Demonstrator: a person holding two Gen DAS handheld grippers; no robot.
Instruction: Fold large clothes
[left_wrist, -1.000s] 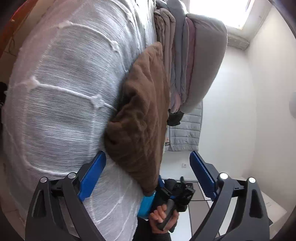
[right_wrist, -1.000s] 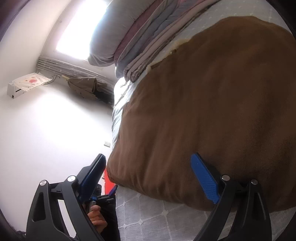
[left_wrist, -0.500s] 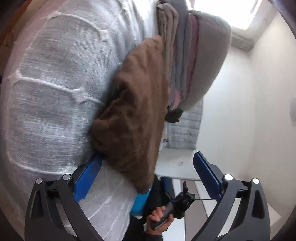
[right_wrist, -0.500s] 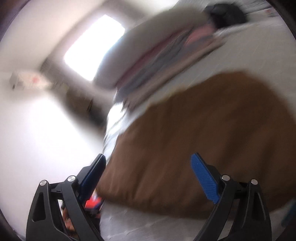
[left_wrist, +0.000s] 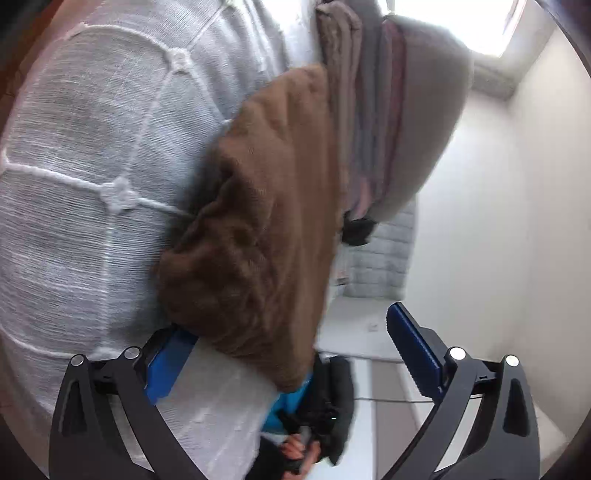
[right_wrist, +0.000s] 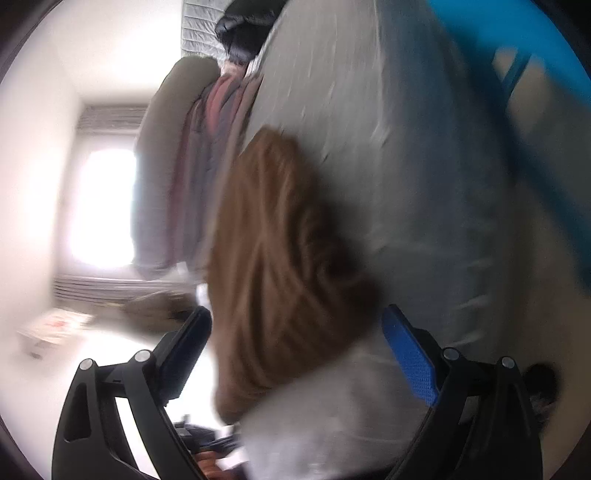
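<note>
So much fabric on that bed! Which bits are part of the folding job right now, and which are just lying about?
Part of the job:
- brown fleecy garment, folded into a bundle on the bed
- left gripper, open
- right gripper, open

Just lying about:
- white quilted bedspread
- stack of grey and pink bedding
- small black item beside that stack

Motion blur smears the right wrist view, including the brown garment (right_wrist: 280, 258).
</note>
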